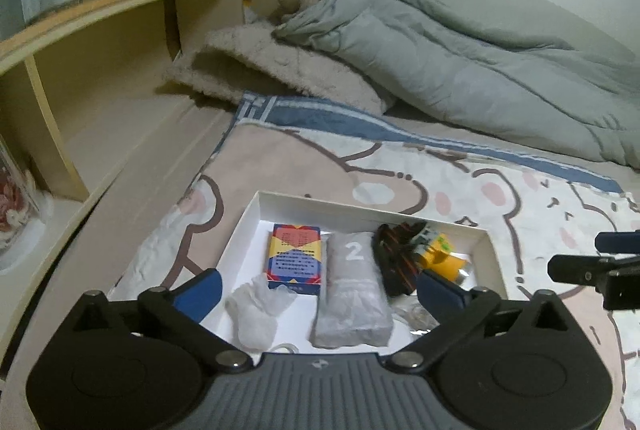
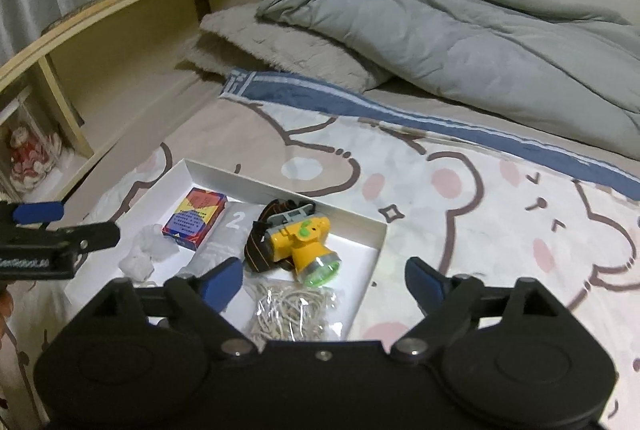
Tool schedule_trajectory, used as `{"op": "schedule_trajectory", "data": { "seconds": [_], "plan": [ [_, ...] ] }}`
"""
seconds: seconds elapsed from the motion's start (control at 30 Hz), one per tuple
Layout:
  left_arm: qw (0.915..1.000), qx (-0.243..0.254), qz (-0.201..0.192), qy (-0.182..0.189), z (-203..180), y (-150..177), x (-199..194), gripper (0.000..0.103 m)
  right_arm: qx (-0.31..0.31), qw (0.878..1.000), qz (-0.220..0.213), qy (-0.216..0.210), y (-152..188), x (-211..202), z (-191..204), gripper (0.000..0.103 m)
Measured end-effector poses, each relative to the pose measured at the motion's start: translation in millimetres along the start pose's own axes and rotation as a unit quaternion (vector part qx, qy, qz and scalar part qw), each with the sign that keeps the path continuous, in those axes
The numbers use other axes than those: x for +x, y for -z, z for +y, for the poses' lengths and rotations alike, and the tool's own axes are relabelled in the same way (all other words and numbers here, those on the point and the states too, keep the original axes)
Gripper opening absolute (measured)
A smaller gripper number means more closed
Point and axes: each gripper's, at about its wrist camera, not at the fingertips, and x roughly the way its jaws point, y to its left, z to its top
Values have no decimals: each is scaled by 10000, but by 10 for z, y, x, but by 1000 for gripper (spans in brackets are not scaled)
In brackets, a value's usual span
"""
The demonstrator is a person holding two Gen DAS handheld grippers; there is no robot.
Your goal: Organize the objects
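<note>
Five items sit in white box (image 2: 356, 220): card pack (image 2: 195, 218), headlamp (image 2: 304, 242), wrapped "2" bundle (image 1: 352, 290), tissue (image 1: 256, 310), probably string bag (image 2: 292, 314). Both left gripper (image 1: 320, 290) and right gripper (image 2: 324, 282) spread wide, empty. Looks nearly done.

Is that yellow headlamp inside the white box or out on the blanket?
Inside. The yellow headlamp lies on the white box floor, within its walls.

Dim, soft indoor light; slight blur, fisheye-curved edges, dark corners.

Yellow headlamp (image 2: 304, 242), white tray (image 2: 280, 185), bear-patterned pink-and-cream blanket (image 2: 460, 197)
</note>
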Motion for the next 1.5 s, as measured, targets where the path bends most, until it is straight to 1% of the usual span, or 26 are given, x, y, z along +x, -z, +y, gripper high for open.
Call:
{"op": "schedule_trajectory", "data": {
  "seconds": [0.07,0.23,0.4,0.73,1.1,1.2,1.5],
  "plan": [
    [9999,81,-77,-60,-59,33,-105,103,76,9999,-72,13,46,-117,-31,96],
    [9999,32,-110,23,-141,137,-309,103,129,9996,-230,125,141,-369,-86,100],
    [9998,33,-216,-14,-217,285,-523,103,32,9994,-335,95,283,-613,-113,100],
    [9998,77,-129,90,-386,616,-784,103,-78,9994,-334,76,595,-959,-124,101],
    [9996,186,-146,151,-476,878,-955,103,-41,9995,-294,127,891,-1095,-132,101],
    [9995,203,-151,164,-493,917,-983,103,-82,9994,-293,183,956,-1091,-118,101],
    [9995,198,-178,169,-471,982,-1014,103,-127,9996,-199,170,1075,-1100,-94,101]
  ]
}}
